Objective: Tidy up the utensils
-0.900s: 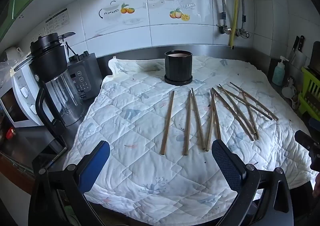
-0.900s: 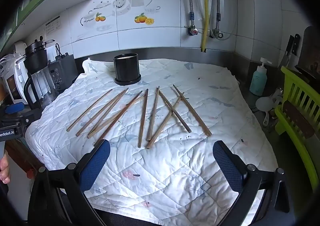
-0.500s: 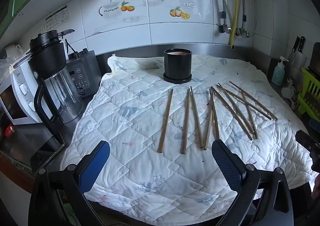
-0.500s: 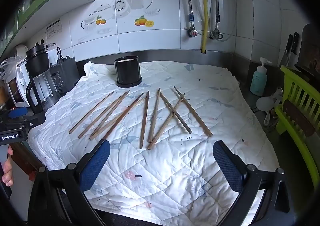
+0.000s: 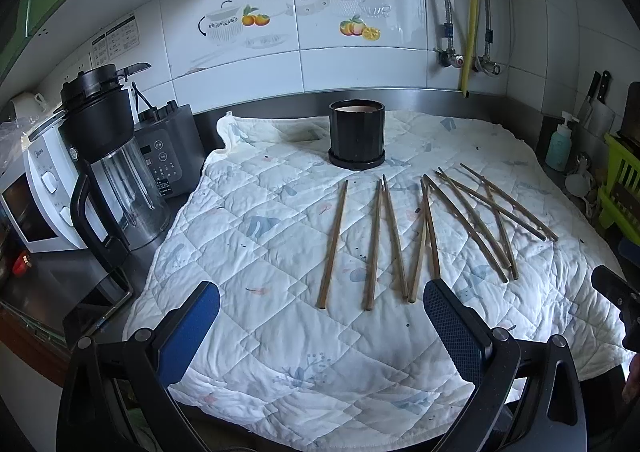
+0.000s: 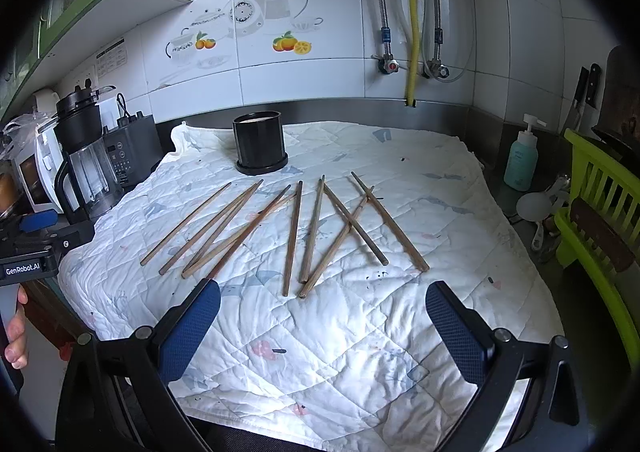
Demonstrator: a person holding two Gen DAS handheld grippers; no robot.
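Note:
Several brown wooden chopsticks [image 5: 334, 242] lie spread on a white quilted cloth [image 5: 248, 252], some crossing on the right; they also show in the right wrist view [image 6: 293, 238]. A black cylindrical holder [image 5: 357, 135] stands upright behind them, seen too in the right wrist view [image 6: 260, 147]. My left gripper [image 5: 320, 326] is open and empty, near the front edge before the leftmost sticks. My right gripper [image 6: 322, 326] is open and empty, in front of the middle sticks.
A blender [image 5: 108, 155], a grey appliance [image 5: 168, 155] and a white microwave [image 5: 32, 207] stand left of the cloth. A soap bottle [image 6: 520, 159] and a green rack [image 6: 600, 211] are on the right. A tiled wall with pipes [image 6: 412, 19] is behind.
Both grippers have drifted slightly, so the chopsticks and holder sit a little differently in each view. Nothing on the cloth has moved. Both grippers stay open.

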